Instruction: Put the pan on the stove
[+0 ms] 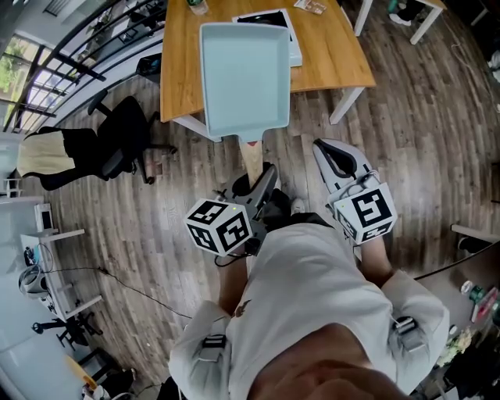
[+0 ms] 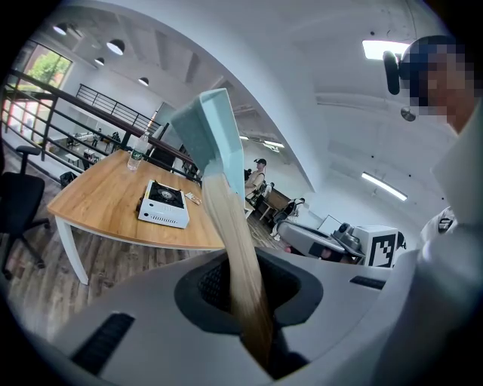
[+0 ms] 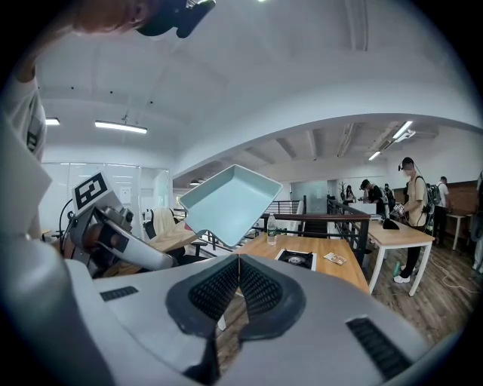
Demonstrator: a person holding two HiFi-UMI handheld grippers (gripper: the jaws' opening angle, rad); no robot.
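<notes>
A light blue rectangular pan (image 1: pixel 244 78) with a wooden handle (image 1: pixel 251 156) hangs in the air above the near edge of a wooden table (image 1: pixel 336 55). My left gripper (image 1: pixel 262 178) is shut on that handle (image 2: pixel 240 256), which runs up between its jaws to the pan (image 2: pixel 213 139). The white portable stove (image 1: pixel 275 19) stands on the table, partly hidden behind the pan; it also shows as the stove (image 2: pixel 164 203) and the stove (image 3: pixel 296 258). To the right of the pan, my right gripper (image 1: pixel 332 160) is shut with nothing in it (image 3: pixel 238 264). It sees the pan (image 3: pixel 226 200) from the side.
A black office chair (image 1: pixel 117 137) stands left of the table. A water bottle (image 1: pixel 197 6) and a small packet (image 1: pixel 310 6) lie at the table's far side. Another table (image 3: pixel 400 235) with people (image 3: pixel 413 197) beside it is at the right. The floor is wood.
</notes>
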